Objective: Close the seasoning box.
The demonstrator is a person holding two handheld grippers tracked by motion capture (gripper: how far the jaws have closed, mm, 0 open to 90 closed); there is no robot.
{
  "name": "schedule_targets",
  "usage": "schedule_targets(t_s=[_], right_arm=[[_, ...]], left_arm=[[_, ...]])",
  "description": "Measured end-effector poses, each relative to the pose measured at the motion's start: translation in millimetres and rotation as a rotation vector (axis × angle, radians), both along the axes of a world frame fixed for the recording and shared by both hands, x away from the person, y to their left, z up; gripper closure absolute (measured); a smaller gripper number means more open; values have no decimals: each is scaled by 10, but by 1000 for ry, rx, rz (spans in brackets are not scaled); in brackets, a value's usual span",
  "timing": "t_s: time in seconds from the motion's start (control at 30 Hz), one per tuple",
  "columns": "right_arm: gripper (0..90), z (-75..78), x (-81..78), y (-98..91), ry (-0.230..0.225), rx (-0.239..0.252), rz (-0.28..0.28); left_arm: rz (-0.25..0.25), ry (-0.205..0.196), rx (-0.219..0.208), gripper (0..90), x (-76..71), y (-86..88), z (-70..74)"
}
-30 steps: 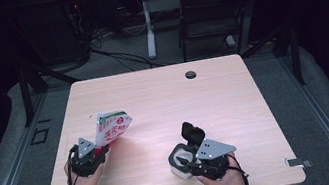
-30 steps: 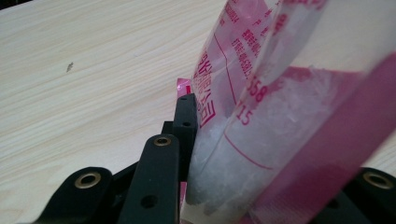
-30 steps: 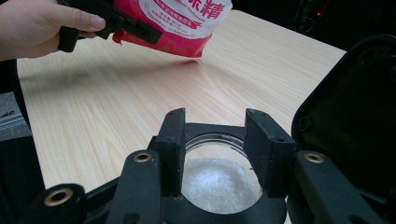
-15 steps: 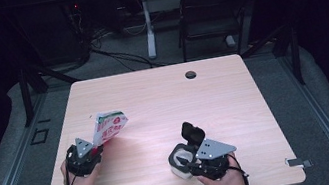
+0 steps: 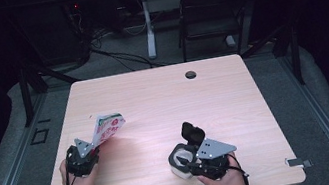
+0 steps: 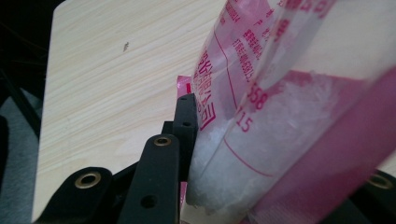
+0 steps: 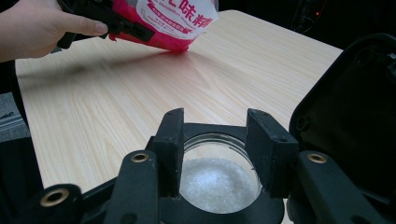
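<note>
The left gripper jaws clamp the pink bag, hiding one jaw; the right gripper jaws grip the jar.

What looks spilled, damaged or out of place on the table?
Nothing stands out. The pink seasoning bag is held tilted in the left gripper, the open jar of white crystals sits between the right gripper's jaws, with no spill visible.

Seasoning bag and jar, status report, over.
Left gripper shut on the pink seasoning bag, held tilted above the table. Right gripper jaws either side of the open jar, white crystals inside. Nothing between them.
</note>
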State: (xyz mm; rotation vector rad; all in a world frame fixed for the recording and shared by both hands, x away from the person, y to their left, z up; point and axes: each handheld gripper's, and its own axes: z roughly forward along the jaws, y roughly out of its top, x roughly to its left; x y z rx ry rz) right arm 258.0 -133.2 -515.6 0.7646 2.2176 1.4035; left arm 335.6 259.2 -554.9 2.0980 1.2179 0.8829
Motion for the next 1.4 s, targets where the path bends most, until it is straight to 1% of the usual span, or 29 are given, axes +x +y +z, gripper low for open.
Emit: schedule_targets(t_s=[0.07, 0.13, 0.27, 0.37, 0.47, 0.57, 0.7, 0.87, 0.97, 1.03, 1.1, 1.23, 1.3, 1.37, 1.4], right_arm=[[577, -2, -1, 4, 0, 6, -1], [577, -1, -2, 4, -1, 2, 2], [576, -3, -1, 5, 0, 4, 3], [575, -3, -1, 6, 1, 4, 4], [575, -3, -1, 6, 1, 2, 3], [574, -3, -1, 6, 1, 1, 3], [574, -3, -1, 6, 1, 2, 3], [574, -3, -1, 6, 2, 3, 4], [574, -4, -2, 7, 1, 0, 3], [573, -4, -1, 6, 1, -1, 2], [572, -4, 0, 5, 1, -2, 2], [572, -5, 0, 6, 3, 0, 3], [572, -6, 0, 8, 3, 2, 5], [572, -6, 1, 7, 3, 0, 3], [572, -6, 1, 6, 3, 1, 2]], left_arm=[[3, -1, 3, 745, 1, 3, 0], [2, 1, 0, 745, 1, 4, -3], [-12, 18, 7, 745, 9, -18, -24], [-30, 35, 33, 744, 20, -53, -52], [-42, 43, 55, 742, 20, -84, -68], [-51, 56, 63, 739, 23, -98, -81], [-57, 72, 60, 721, 30, -113, -107], [-66, 79, 56, 699, 29, -130, -120], [-72, 91, 47, 661, 31, -141, -132], [-75, 95, 48, 642, 30, -155, -140], [-81, 98, 40, 615, 29, -170, -147], [-97, 106, 44, 562, 25, -187, -147], [-97, 98, 41, 538, 21, -194, -153], [-103, 108, 30, 512, 20, -187, -143], [-102, 105, 24, 497, 19, -189, -147]])
